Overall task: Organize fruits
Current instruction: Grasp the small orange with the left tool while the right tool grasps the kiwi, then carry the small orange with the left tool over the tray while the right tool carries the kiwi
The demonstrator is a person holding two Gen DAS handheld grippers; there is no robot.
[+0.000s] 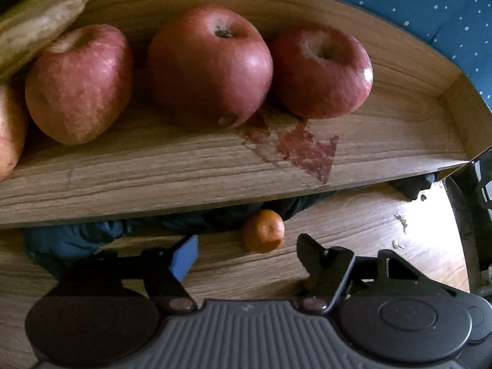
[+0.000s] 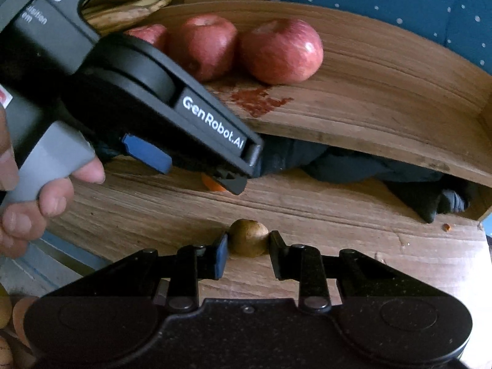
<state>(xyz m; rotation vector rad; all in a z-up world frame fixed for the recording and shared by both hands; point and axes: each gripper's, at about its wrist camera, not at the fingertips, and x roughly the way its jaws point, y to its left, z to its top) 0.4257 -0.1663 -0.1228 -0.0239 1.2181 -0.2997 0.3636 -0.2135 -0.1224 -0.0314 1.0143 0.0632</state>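
While I hold both tools over the lower wooden shelf, the move ahead turns on my left gripper: its jaws stand apart with nothing pressed between them, and the small round orange mandarin lies just ahead of the tips, a little toward the black right finger, not yet inside the gap. Being round, it has no long axis to line up with, so I judge the tool needs only to ease forward and slightly rightward before closing. My left tool is the nearer one; seen from the right wrist camera its tip hangs almost over that orange fruit.

Further right, my right gripper is clamped on a small brownish-green round fruit, pads against both its sides, low over the shelf board.

Counting left to right on the raised wooden tray beyond the left tool: a bunch of pale yellow bananas, individual fingers too blurred to count; three whole red apples, plus a sliver of a fourth at the far left edge; one mandarin below; one held fruit. A dark blue cloth lies bunched under the tray.
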